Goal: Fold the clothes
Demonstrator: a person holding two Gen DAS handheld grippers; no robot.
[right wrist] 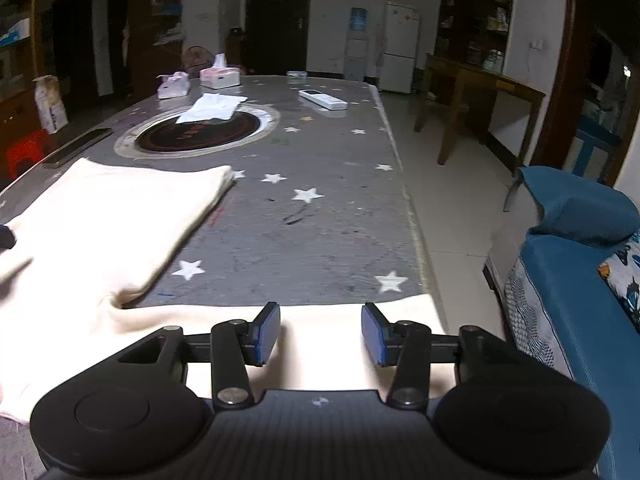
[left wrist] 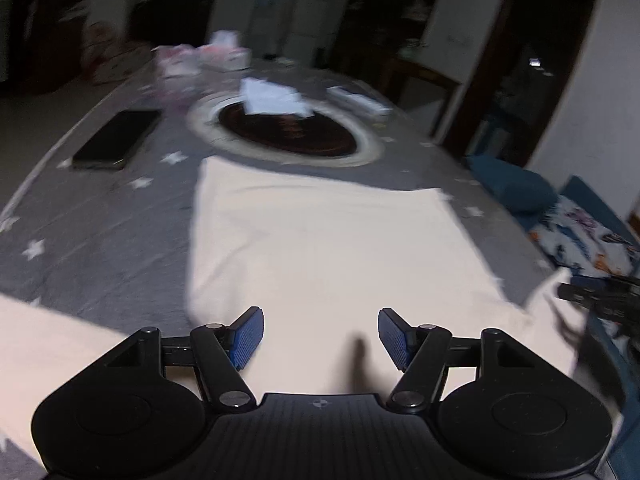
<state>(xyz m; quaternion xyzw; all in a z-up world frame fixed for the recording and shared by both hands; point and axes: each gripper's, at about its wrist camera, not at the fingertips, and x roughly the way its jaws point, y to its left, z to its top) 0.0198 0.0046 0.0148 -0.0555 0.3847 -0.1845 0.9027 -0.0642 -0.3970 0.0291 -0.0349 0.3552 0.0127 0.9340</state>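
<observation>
Our left gripper (left wrist: 321, 334) hangs over the cream garment (left wrist: 320, 248), blue pads spread, gripping nothing. Our right gripper (right wrist: 321, 334) likewise gapes over the garment's sleeve (right wrist: 320, 320) at the table's near edge. The garment lies flat on the grey star-print tablecloth (right wrist: 312, 216). At 11 o'clock, a round dark inset (right wrist: 198, 132); beyond, tissue boxes (right wrist: 220, 76).

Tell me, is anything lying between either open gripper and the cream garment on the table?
Nothing visible. The left gripper is open over the garment, only bare cloth between its jaws. The right gripper is open over the sleeve-like strip by the table's near edge. The phone and remote lie well beyond the cloth.
</observation>
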